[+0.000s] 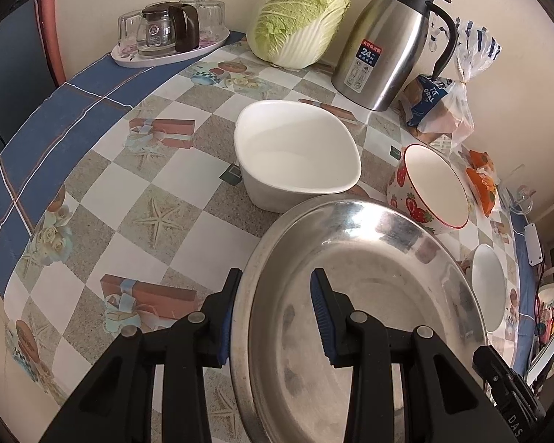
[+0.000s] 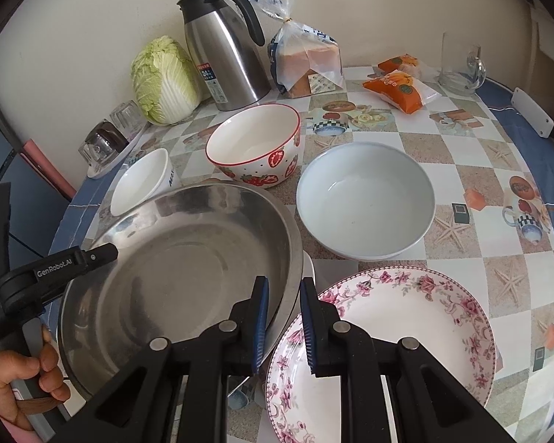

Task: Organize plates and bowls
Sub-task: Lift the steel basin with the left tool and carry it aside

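Checkered tablecloth (image 2: 461,155) covers table, cream wall behind. You hold steel basin (image 2: 188,258) from both sides: your left gripper (image 1: 275,317) straddles its near rim, one pad outside, one inside, jaws partly apart; firm pinch hard to confirm. Your right gripper (image 2: 283,323) narrowly closed over opposite rim. Floral plate (image 2: 406,317) just beside basin, grey bowl (image 2: 365,199) behind it. Strawberry bowl (image 2: 255,147) and white bowl (image 1: 295,151) sit beyond basin. Cabbage (image 1: 303,14), steel thermos (image 1: 387,37), bread bag (image 2: 306,59) against wall.
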A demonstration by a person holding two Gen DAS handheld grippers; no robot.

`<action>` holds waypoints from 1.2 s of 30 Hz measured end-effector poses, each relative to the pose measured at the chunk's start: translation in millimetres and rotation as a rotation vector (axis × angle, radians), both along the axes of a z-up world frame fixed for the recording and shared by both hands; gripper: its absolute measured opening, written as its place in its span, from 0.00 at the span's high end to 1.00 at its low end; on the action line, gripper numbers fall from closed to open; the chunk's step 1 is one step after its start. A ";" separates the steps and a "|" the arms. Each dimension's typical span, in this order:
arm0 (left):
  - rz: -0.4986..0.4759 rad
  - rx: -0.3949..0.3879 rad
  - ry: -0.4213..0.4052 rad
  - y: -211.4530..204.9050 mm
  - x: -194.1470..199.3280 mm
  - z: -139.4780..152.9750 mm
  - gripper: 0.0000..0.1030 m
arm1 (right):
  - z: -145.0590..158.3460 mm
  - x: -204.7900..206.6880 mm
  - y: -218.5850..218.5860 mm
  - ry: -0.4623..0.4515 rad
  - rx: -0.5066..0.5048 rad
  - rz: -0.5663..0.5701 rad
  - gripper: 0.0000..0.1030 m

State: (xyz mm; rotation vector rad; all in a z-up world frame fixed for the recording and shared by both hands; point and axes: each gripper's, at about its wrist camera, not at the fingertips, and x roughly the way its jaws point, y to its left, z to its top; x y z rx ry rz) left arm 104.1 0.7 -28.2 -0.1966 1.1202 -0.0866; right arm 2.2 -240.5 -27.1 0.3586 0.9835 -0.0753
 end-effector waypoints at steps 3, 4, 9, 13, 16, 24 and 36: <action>-0.005 -0.001 0.023 -0.9 1.7 -6.2 0.64 | -3.0 0.4 -1.0 0.014 0.002 -0.007 0.82; -0.005 0.000 0.030 -1.3 2.3 -8.1 0.64 | -4.3 0.8 -1.6 0.019 0.004 -0.010 0.82; -0.004 -0.001 0.059 -1.2 4.3 -15.7 0.64 | -8.1 2.8 -2.3 0.034 -0.002 -0.008 0.82; -0.007 0.006 0.076 -2.8 6.4 -20.5 0.63 | -11.9 4.8 -3.1 0.045 -0.001 -0.009 0.82; -0.008 0.010 0.090 -2.5 7.6 -24.1 0.63 | -14.4 5.6 -2.1 0.053 -0.006 -0.008 0.82; -0.015 0.006 0.117 -5.1 8.8 -30.4 0.62 | -19.4 7.3 -3.1 0.068 -0.019 -0.013 0.82; -0.053 0.057 0.149 -14.9 5.2 -33.0 0.60 | -17.9 5.6 -2.8 0.087 -0.040 -0.016 0.80</action>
